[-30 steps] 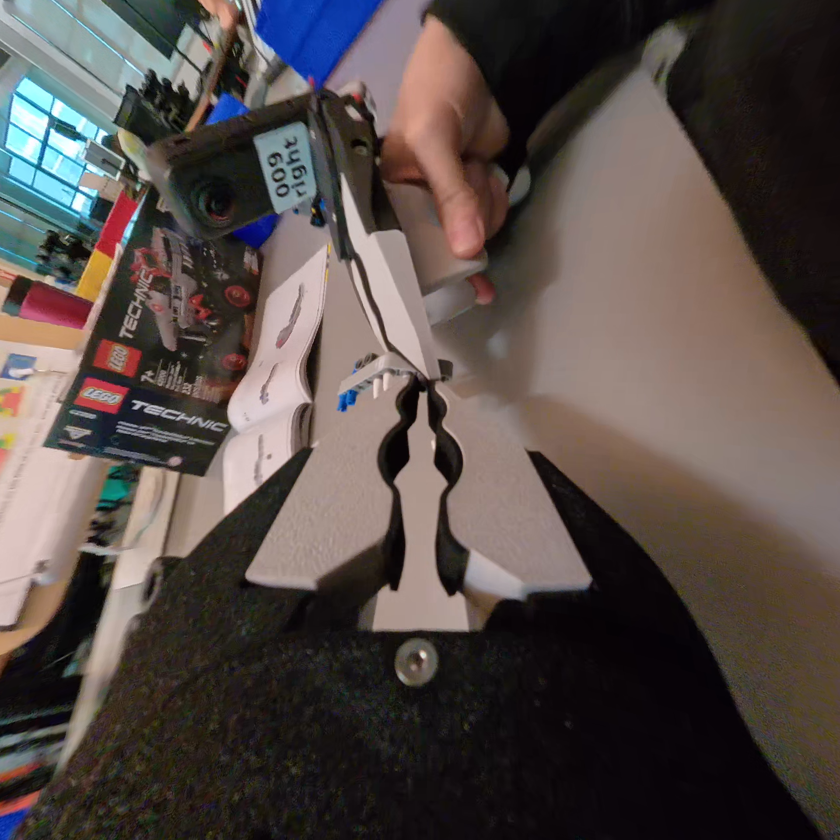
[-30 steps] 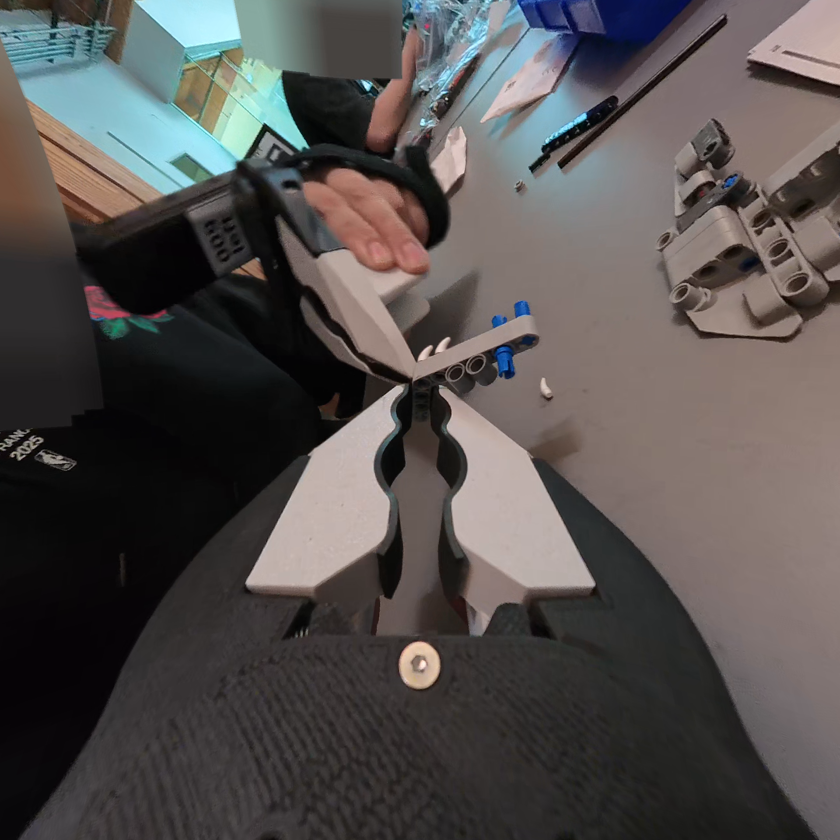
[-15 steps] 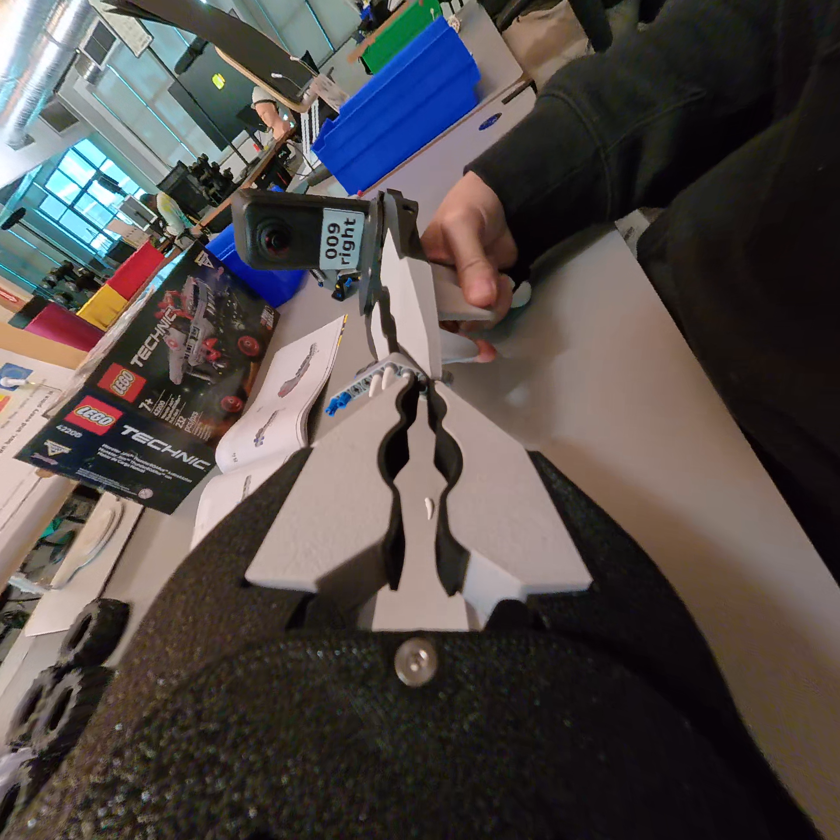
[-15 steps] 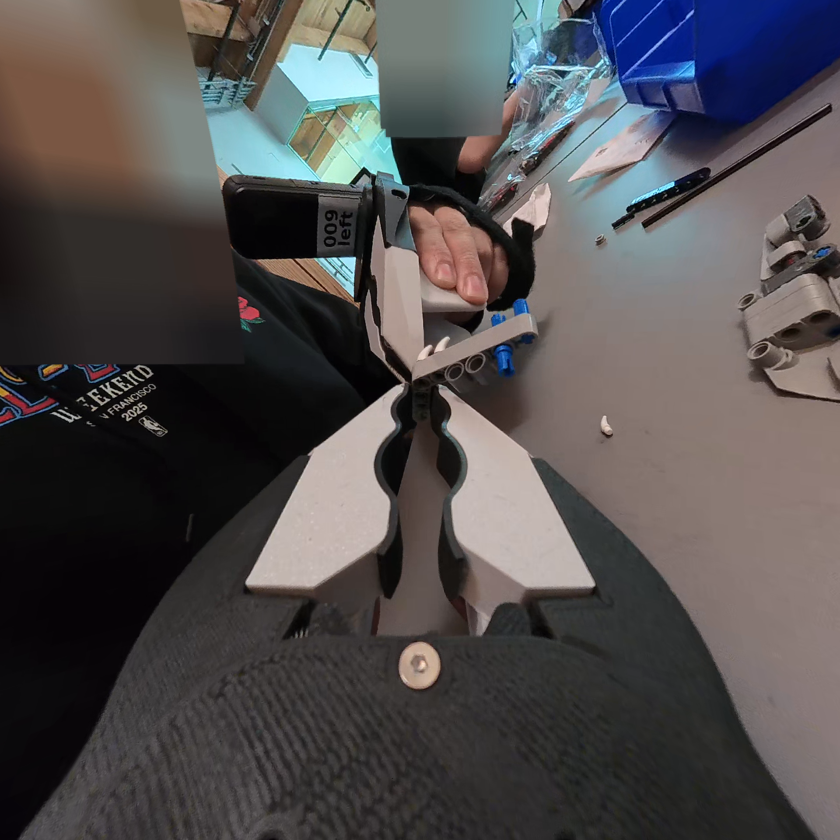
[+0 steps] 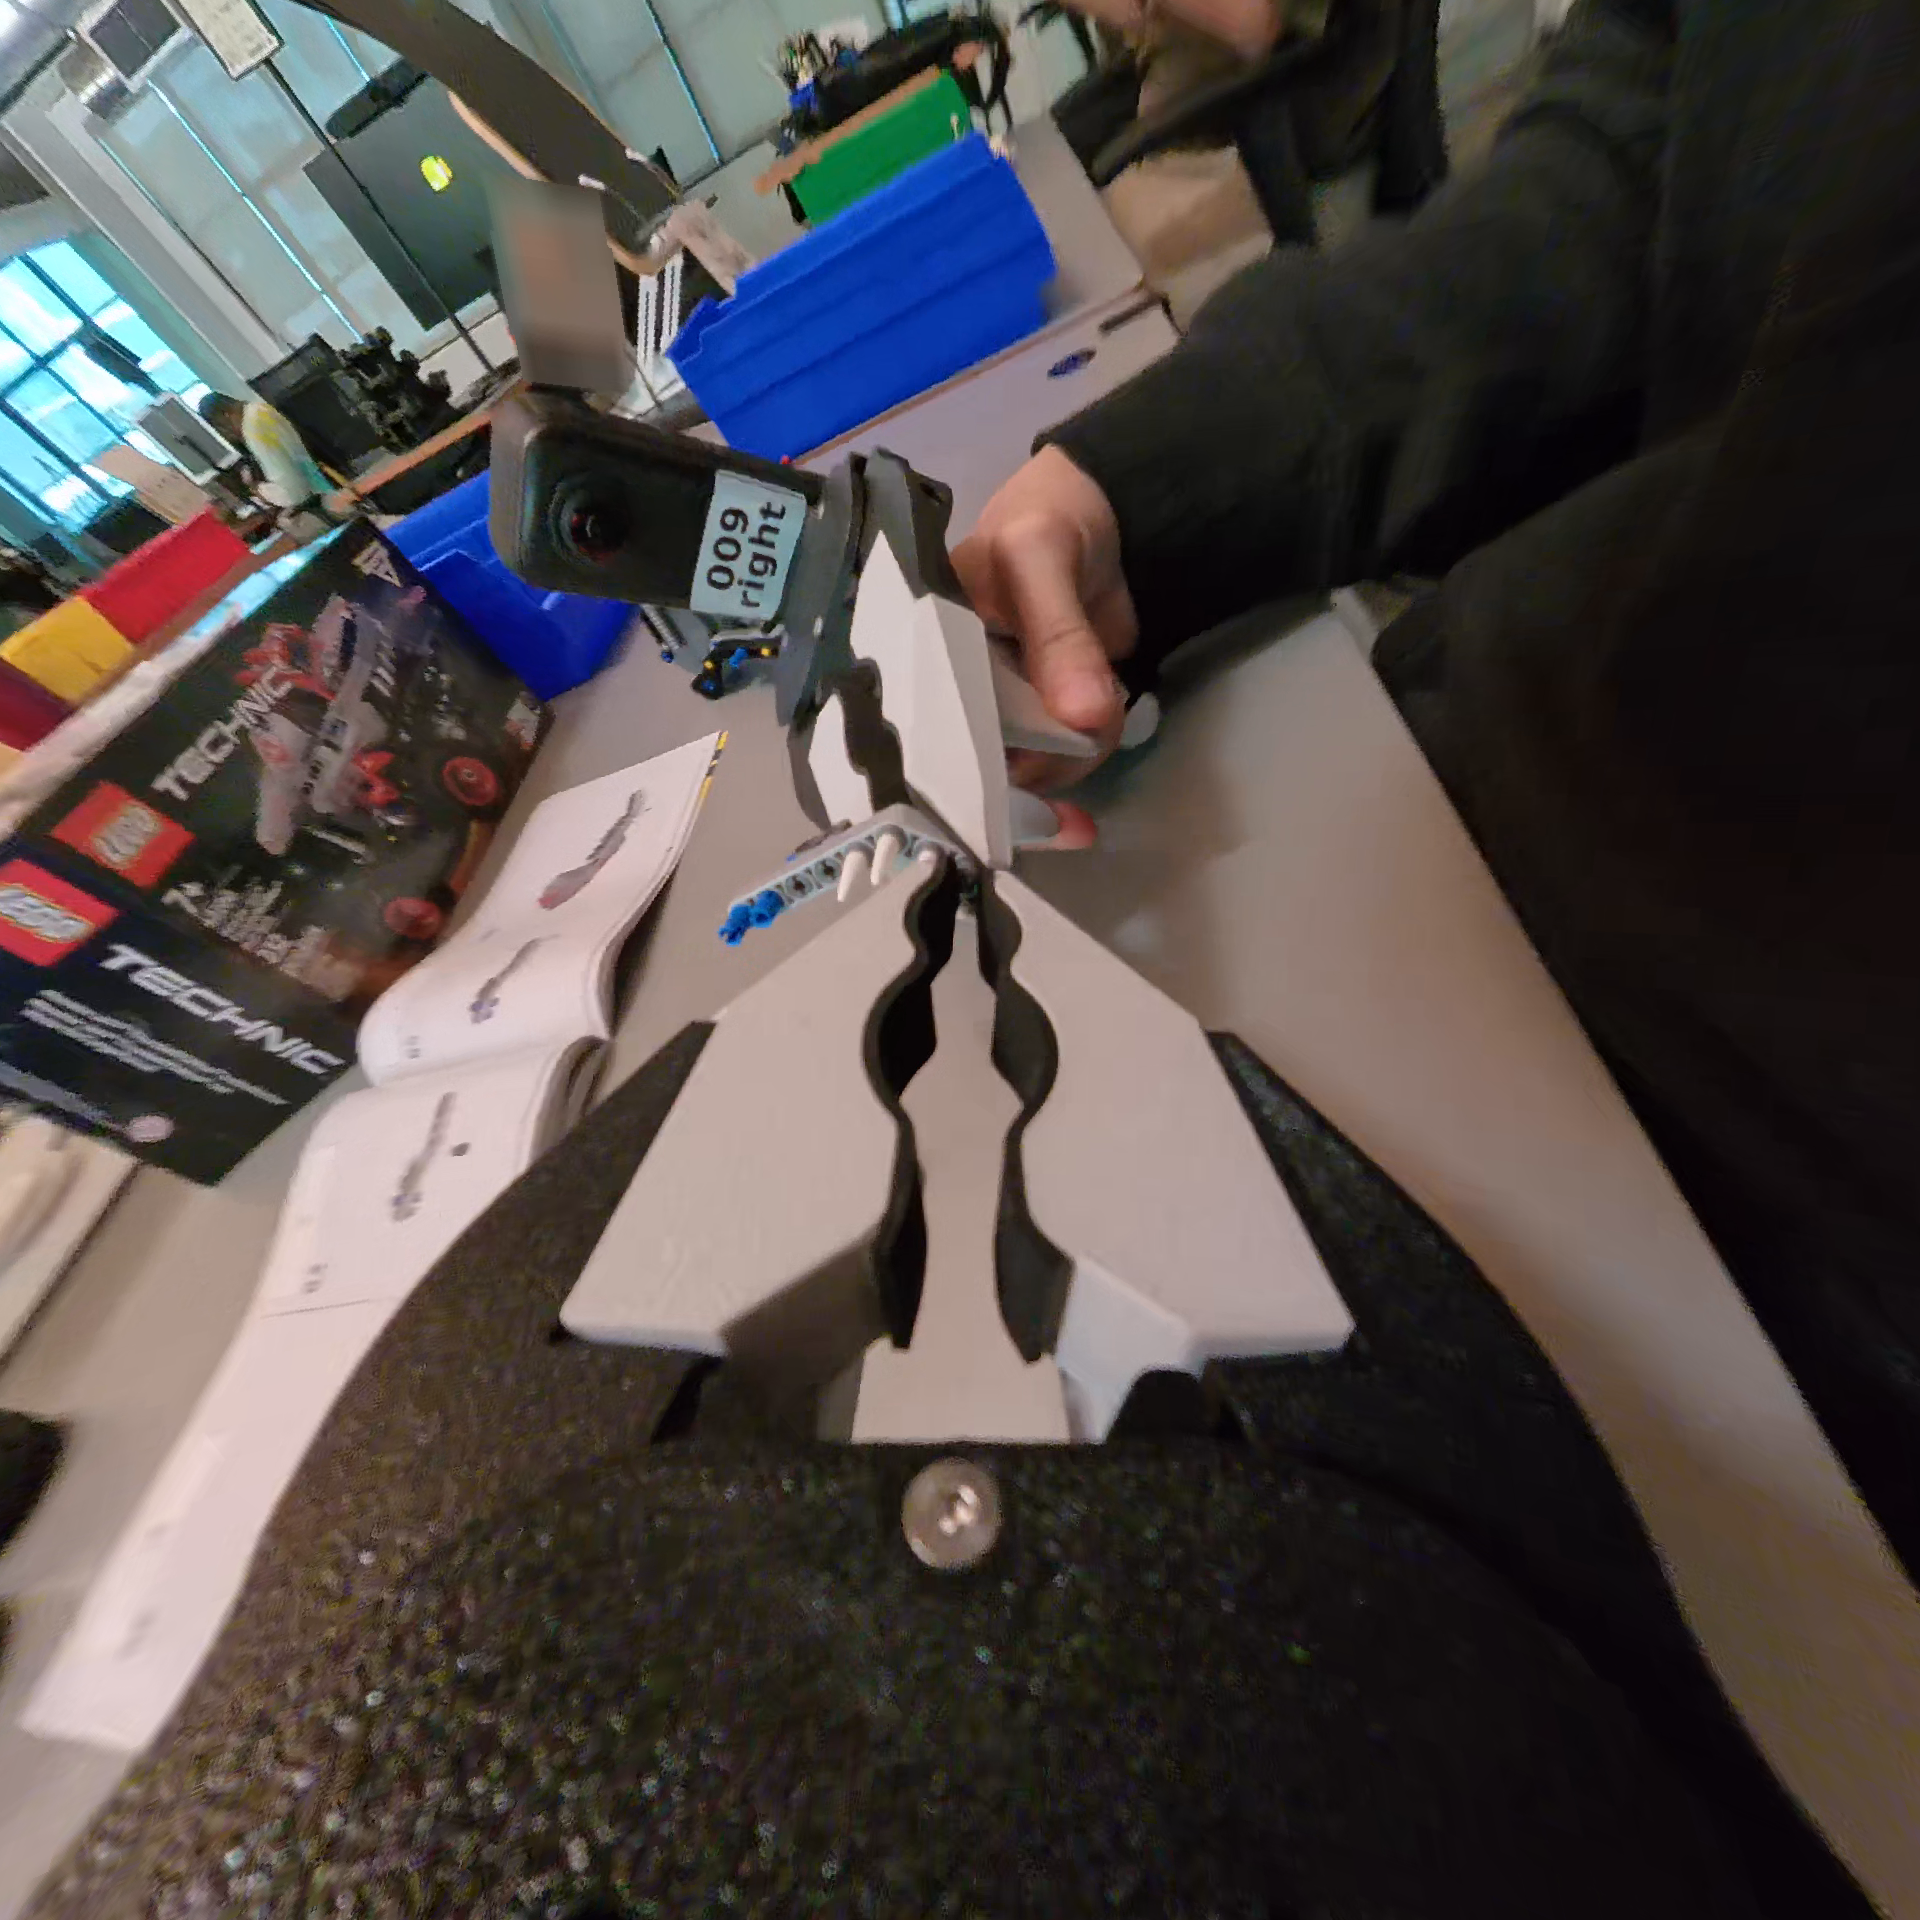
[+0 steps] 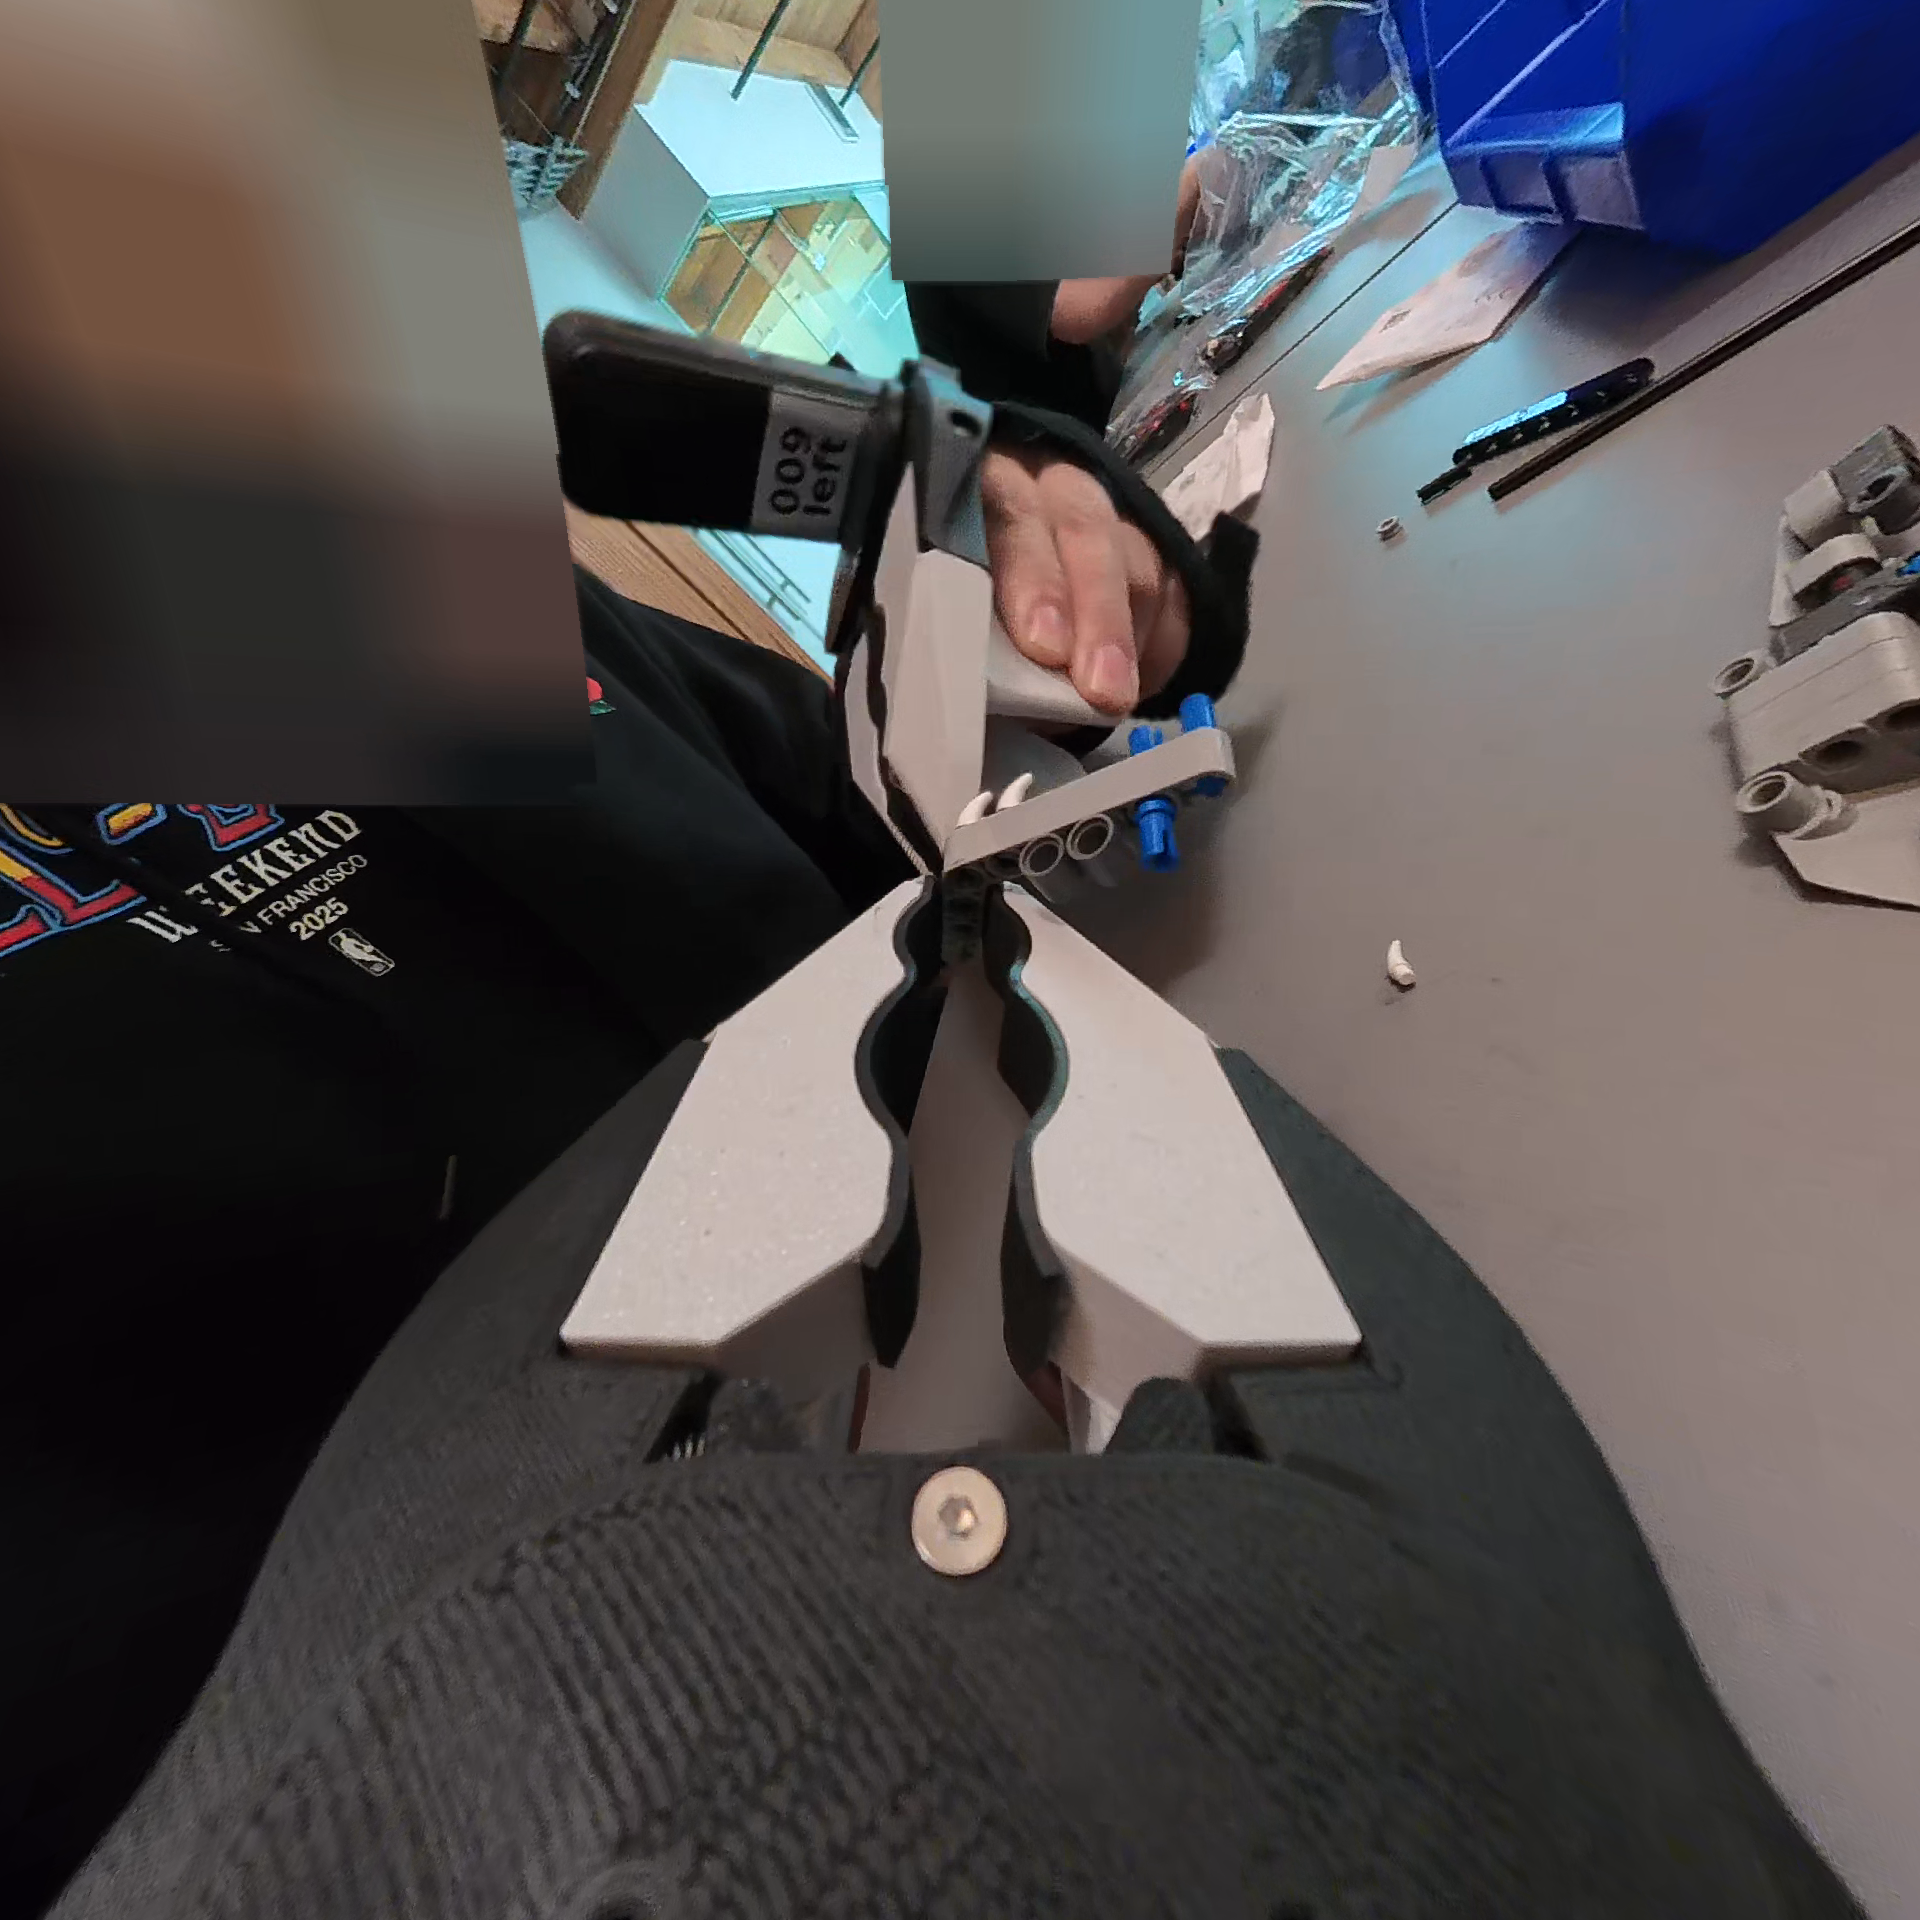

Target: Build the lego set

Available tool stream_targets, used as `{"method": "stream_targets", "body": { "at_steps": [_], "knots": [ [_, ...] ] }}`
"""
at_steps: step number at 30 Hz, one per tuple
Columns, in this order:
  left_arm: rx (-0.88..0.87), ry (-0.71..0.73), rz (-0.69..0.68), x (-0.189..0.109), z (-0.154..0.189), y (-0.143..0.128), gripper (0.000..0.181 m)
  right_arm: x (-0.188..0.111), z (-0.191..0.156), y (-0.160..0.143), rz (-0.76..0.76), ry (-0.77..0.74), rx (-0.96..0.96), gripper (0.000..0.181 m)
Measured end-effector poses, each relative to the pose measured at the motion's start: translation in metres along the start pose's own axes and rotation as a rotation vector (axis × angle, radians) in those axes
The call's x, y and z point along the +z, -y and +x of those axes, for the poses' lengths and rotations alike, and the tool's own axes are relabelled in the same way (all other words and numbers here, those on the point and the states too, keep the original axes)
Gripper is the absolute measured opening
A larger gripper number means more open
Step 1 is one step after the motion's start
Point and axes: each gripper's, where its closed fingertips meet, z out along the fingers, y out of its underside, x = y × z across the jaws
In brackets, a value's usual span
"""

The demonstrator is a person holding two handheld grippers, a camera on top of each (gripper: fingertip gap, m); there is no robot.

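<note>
My two grippers meet tip to tip above the grey table. Between them is a grey Technic beam (image 6: pixel 1091 805) with blue pins (image 6: pixel 1153 831) at its free end and two white teeth (image 6: pixel 992 805) sticking out. My right gripper (image 6: pixel 961 899) is shut on a black piece (image 6: pixel 966 904) at the beam's near end. My left gripper (image 5: pixel 961 883) is shut on the same end of the beam (image 5: pixel 862 857), which points away to the left in the left wrist view. Each gripper also shows in the other's view, coming in from above.
A Lego box (image 5: pixel 208 883) and an open instruction booklet (image 5: pixel 540 935) lie left of the grippers. A partly built grey assembly (image 6: pixel 1829 717), a loose white tooth (image 6: pixel 1401 961), a black beam (image 6: pixel 1548 421) and blue bins (image 6: pixel 1683 104) are on the table (image 6: pixel 1558 1143) to the right. My two grippers' fingertips are within a few centimetres of each other.
Both grippers have rolled more upright and kept their hold on the beam. The loose white tooth now lies farther from the beam in the right wrist view.
</note>
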Motion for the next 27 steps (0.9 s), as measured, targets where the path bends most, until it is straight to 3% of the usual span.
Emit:
{"method": "stream_targets", "body": {
  "at_steps": [7,12,17,27],
  "knots": [
    [-0.2,-0.039,0.174,0.0,-0.003,0.02,0.001,-0.005,-0.016,0.008,0.061,0.105,-0.033,0.007],
    [-0.236,-0.048,0.192,0.0,-0.004,0.022,0.001,-0.006,-0.021,0.013,0.095,0.145,-0.041,0.007],
    [-0.151,-0.034,0.166,0.001,-0.002,0.023,0.001,-0.007,-0.023,0.011,0.082,0.166,-0.028,0.007],
    [-0.349,-0.08,0.28,0.001,-0.006,0.033,0.002,-0.008,-0.03,0.018,0.127,0.236,-0.027,0.007]
  ]
}}
